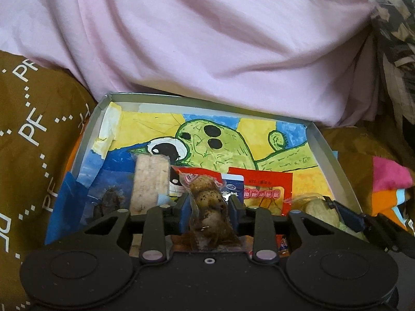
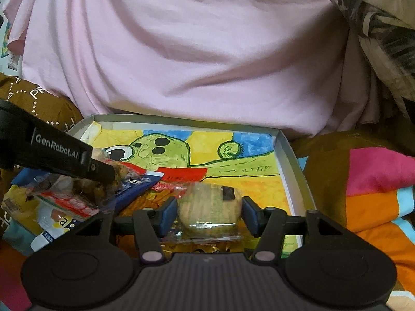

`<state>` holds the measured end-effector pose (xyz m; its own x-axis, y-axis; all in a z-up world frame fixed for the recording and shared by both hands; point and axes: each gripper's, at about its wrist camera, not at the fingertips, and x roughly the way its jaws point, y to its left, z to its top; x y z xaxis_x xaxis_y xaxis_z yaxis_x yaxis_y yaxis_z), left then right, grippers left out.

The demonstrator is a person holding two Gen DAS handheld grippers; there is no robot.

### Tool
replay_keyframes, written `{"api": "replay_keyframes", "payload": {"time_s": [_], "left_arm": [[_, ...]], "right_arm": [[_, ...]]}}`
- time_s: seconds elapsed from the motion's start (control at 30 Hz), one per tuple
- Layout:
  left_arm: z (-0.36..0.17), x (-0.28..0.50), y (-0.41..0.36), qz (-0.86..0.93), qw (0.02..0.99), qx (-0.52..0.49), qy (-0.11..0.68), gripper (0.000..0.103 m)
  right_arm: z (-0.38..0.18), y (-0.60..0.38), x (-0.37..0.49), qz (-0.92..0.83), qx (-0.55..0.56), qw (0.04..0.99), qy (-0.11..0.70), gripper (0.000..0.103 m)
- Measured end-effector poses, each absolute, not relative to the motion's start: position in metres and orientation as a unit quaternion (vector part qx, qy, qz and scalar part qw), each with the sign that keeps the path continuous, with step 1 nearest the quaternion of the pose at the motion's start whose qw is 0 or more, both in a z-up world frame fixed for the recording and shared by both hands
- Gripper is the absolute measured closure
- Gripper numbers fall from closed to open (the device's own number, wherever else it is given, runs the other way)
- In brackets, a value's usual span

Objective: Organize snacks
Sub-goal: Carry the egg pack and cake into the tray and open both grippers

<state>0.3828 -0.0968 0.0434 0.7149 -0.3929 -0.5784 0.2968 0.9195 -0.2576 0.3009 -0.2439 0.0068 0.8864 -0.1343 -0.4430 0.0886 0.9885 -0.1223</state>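
Observation:
A shallow grey box (image 1: 207, 98) lined with a green cactus drawing holds several snacks. My left gripper (image 1: 210, 204) straddles a clear packet of brown lumpy snack (image 1: 206, 194) that rests on the pile; its blue pads stand close beside the packet without squeezing it. Beside that packet stand a pale rice bar (image 1: 150, 178) and a red packet (image 1: 262, 186). My right gripper (image 2: 208, 215) is open around a round pale pastry in clear wrap (image 2: 210, 207) lying in the box (image 2: 293, 160), with small gaps at both pads. The left gripper's fingers (image 2: 98, 168) show at the left of the right wrist view.
A pink cloth (image 1: 207, 39) rises right behind the box. A brown blanket with white letters (image 1: 31, 129) lies to the left, and a bright striped blanket (image 2: 376, 181) to the right. More packets (image 2: 64, 204) pile over the box's near left corner.

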Motion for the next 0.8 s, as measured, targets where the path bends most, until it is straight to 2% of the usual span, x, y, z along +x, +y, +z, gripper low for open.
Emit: {"api": "replay_keyframes", "payload": {"time_s": [0.17, 0.3, 0.53, 0.6, 0.8], "left_arm": [[0.046, 0.378, -0.095, -0.179, 0.929, -0.07, 0.317, 0.047], [0.049, 0.374, -0.093, -0.169, 0.935, -0.068, 0.304, 0.028], [0.054, 0.365, -0.087, -0.153, 0.945, -0.063, 0.281, 0.006], [0.056, 0.363, -0.085, -0.146, 0.948, -0.064, 0.275, 0.004], [0.063, 0.352, -0.074, -0.134, 0.953, -0.063, 0.263, 0.001]], "right_arm": [[0.007, -0.242, 0.298, -0.056, -0.047, 0.972, 0.222, 0.026], [0.011, -0.242, 0.295, -0.057, -0.045, 0.975, 0.211, 0.017], [0.019, -0.243, 0.287, -0.06, -0.033, 0.98, 0.188, 0.003], [0.022, -0.243, 0.285, -0.062, -0.031, 0.981, 0.184, 0.0], [0.026, -0.242, 0.279, -0.07, -0.028, 0.98, 0.184, 0.0]]}}
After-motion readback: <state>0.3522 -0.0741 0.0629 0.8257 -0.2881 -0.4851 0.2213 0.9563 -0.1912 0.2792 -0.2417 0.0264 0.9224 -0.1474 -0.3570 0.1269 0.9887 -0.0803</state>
